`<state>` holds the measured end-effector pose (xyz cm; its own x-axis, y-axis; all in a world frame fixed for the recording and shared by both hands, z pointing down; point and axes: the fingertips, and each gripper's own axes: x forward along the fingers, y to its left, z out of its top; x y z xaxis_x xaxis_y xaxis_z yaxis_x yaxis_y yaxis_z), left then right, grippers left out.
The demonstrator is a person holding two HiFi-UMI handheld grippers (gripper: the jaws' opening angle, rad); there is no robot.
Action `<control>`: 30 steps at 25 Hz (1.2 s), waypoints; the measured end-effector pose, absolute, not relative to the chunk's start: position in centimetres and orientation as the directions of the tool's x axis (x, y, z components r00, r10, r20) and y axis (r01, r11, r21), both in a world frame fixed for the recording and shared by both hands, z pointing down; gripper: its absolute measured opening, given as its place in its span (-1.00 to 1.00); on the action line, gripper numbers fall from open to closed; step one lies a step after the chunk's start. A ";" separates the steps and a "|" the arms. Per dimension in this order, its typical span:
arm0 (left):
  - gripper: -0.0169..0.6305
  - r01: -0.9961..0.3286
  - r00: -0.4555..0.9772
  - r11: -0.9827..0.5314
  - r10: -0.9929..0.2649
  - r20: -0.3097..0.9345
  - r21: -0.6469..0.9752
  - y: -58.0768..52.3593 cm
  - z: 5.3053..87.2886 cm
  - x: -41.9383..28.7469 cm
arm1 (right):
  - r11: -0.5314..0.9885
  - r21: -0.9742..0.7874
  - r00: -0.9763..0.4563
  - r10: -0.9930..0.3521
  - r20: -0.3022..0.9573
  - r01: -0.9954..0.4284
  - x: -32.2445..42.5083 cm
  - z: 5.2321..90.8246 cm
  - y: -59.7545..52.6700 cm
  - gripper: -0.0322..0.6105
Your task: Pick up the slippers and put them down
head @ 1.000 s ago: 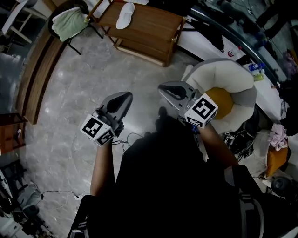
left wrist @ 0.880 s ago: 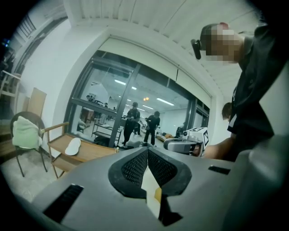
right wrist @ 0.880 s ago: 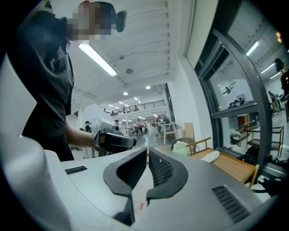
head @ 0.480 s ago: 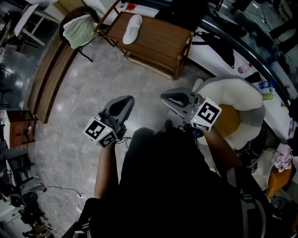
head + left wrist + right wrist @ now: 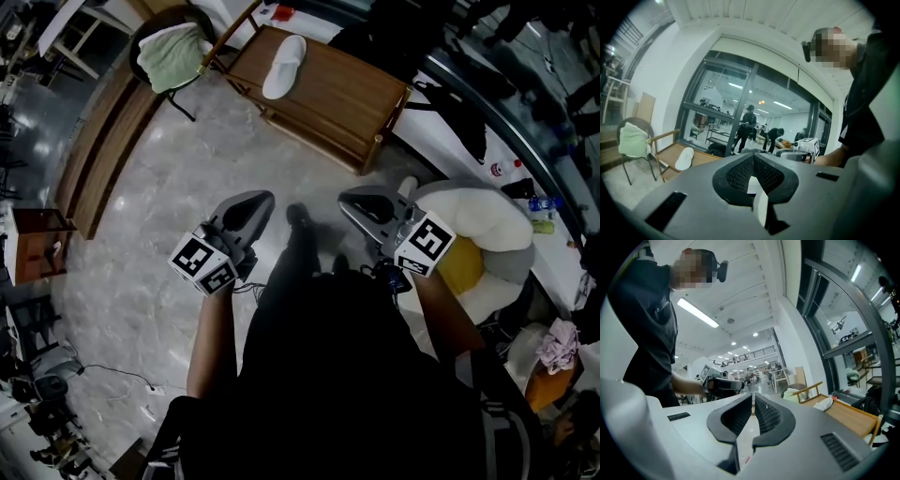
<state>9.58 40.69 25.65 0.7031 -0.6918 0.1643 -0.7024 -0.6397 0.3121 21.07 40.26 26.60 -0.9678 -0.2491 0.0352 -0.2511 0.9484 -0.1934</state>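
Note:
One white slipper (image 5: 284,53) lies on a low wooden bench (image 5: 337,94) ahead of me, at the top of the head view. My left gripper (image 5: 253,204) and right gripper (image 5: 360,200) are held side by side over the marble floor, well short of the bench. Both are shut with nothing in them. In the left gripper view the shut pads (image 5: 753,158) point toward the slipper (image 5: 684,158), far off to the left. The right gripper view has its pads (image 5: 753,400) closed and the slipper (image 5: 824,403) on the bench (image 5: 851,417) at the right.
A chair with a green cloth (image 5: 173,44) stands left of the bench. A white round armchair (image 5: 487,220) with a yellow cushion sits close on my right. A long wooden platform (image 5: 94,150) runs along the left; cables (image 5: 122,375) lie on the floor behind.
Both grippers have been carried forward toward the bench, still shut. The bench and slipper sit lower and nearer in the head view, and the armchair has slid right.

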 end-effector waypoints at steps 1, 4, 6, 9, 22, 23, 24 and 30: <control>-0.91 -0.708 0.697 -0.633 -0.698 0.164 0.313 39.9 26.0 8.9 | 0.946 -0.200 -0.966 -0.256 0.034 -0.257 20.7 26.7 39.5 -0.81; -0.91 -0.726 0.674 -0.616 -0.726 0.138 0.307 37.3 26.4 6.4 | 0.937 -0.212 -0.960 -0.274 0.051 -0.278 19.0 27.1 37.2 -0.81; -0.91 -0.720 0.678 -0.622 -0.725 0.119 0.308 35.4 26.4 4.6 | 0.938 -0.201 -0.959 -0.275 0.070 -0.284 17.2 27.0 35.4 -0.81; -0.91 -0.694 0.707 -0.651 -0.698 0.116 0.308 32.3 26.8 2.5 | 0.940 -0.181 -0.957 -0.273 0.099 -0.288 14.5 26.7 32.2 -0.81; -0.91 -0.639 0.759 -0.683 -0.636 0.142 0.354 20.4 31.3 -4.8 | 0.892 -0.148 -0.888 -0.384 0.251 -0.427 9.5 26.3 21.1 -0.81; -0.91 -0.639 0.757 -0.677 -0.637 0.144 0.366 19.6 31.7 -4.8 | 0.894 -0.146 -0.889 -0.381 0.256 -0.425 9.3 26.4 20.3 -0.81; -0.91 -0.638 0.757 -0.671 -0.637 0.146 0.378 18.7 32.1 -4.7 | 0.896 -0.145 -0.890 -0.376 0.259 -0.420 9.0 26.6 19.4 -0.81; -0.91 -0.623 0.772 -0.655 -0.602 0.202 0.428 13.8 34.5 -3.0 | 0.894 -0.221 -0.908 -0.333 0.255 -0.390 8.0 28.1 13.0 -0.81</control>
